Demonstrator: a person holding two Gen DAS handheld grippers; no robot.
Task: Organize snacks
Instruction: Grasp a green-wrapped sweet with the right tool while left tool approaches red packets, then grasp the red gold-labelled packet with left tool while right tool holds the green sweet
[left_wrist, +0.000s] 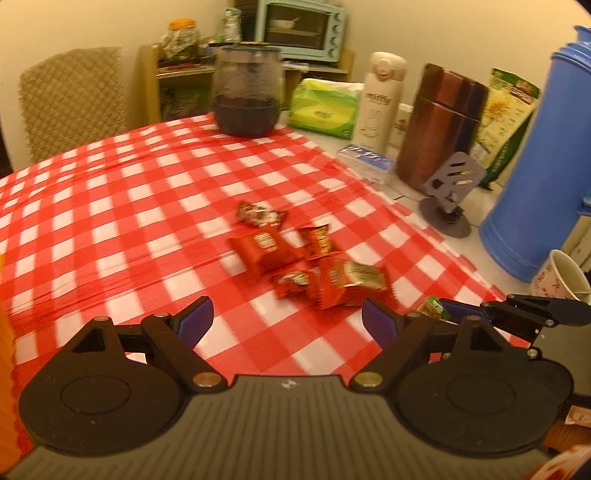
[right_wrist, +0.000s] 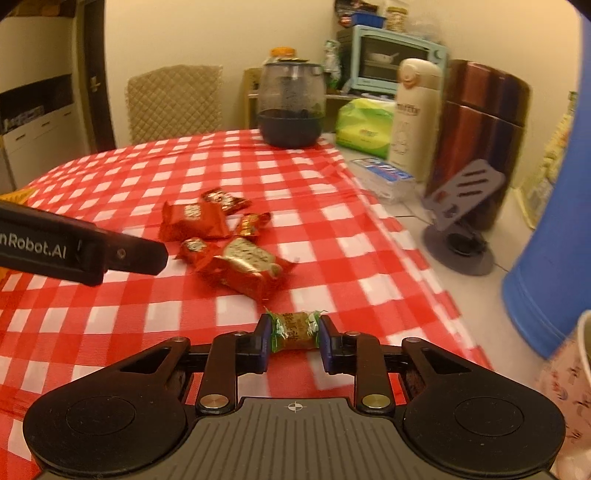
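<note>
A heap of red snack packets (left_wrist: 295, 258) (right_wrist: 225, 243) lies on the red-and-white checked tablecloth (left_wrist: 129, 203) (right_wrist: 332, 236). My right gripper (right_wrist: 293, 330) is shut on a small green-wrapped candy (right_wrist: 295, 329), both blue pads pressing its ends, just in front of the heap. That candy (left_wrist: 434, 307) and the right gripper's fingers (left_wrist: 532, 314) show at the right edge of the left wrist view. My left gripper (left_wrist: 288, 321) stands open with nothing between its fingers, just short of the red packets. One of its fingers (right_wrist: 122, 254) reaches in from the left of the right wrist view.
A dark glass jar (left_wrist: 249, 92) (right_wrist: 290, 105) stands at the cloth's far edge. Off the cloth on the right are a green tissue pack (left_wrist: 325, 109), a white flask (left_wrist: 380, 99), a brown canister (left_wrist: 439, 122), a grey phone stand (left_wrist: 448, 192), a blue jug (left_wrist: 543, 166) and a paper cup (left_wrist: 565, 277).
</note>
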